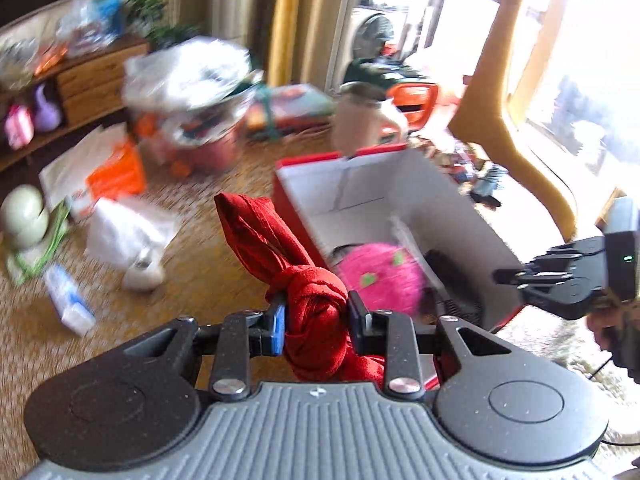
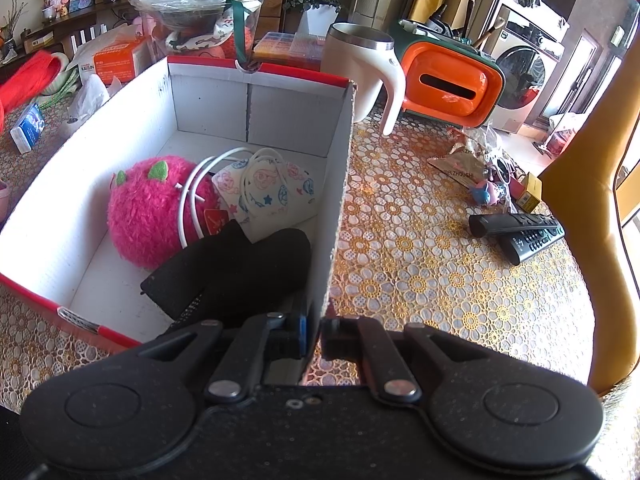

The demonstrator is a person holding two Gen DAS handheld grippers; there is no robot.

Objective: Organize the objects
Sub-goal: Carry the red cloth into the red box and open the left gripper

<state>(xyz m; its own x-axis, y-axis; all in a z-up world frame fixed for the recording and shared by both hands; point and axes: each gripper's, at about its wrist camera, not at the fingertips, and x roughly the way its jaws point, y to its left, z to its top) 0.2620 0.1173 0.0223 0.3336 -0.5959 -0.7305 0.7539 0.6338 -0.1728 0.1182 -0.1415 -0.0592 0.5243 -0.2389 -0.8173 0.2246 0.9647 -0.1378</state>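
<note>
Nearest the lens in the left wrist view: the left gripper [image 1: 317, 316], jaws pinched on the knot of a red knotted cloth [image 1: 308, 292], loose end standing up above the pads. So the cloth sits right between the fingers, held clear of the worktop [image 1: 200, 240], just beside the near-left wall of the red-and-white cardboard box [image 2: 256, 96].

The right gripper [image 2: 316, 336] is clamped shut on the box's right wall at its near corner, steadying it.

Inside the box: pink plush toy [image 2: 156, 208] at left-centre, printed face masks [image 2: 264, 190] w/ a white cable [image 2: 192, 196] behind it, black fabric item [image 2: 236, 268] at the near end. Bare floor shows along the box's left wall.

Step in hand, prob: carry the cloth over the rim & drop it in. To do it well, clear the wall before lowering, aim for the free strip left of the plush, let go only once the knot is below the rim, and keep the right grip firm so the box doesn't skid.

Beyond the box: white mug [image 2: 360, 68], orange tissue holder [image 2: 452, 88], two remotes [image 2: 520, 234].
</note>
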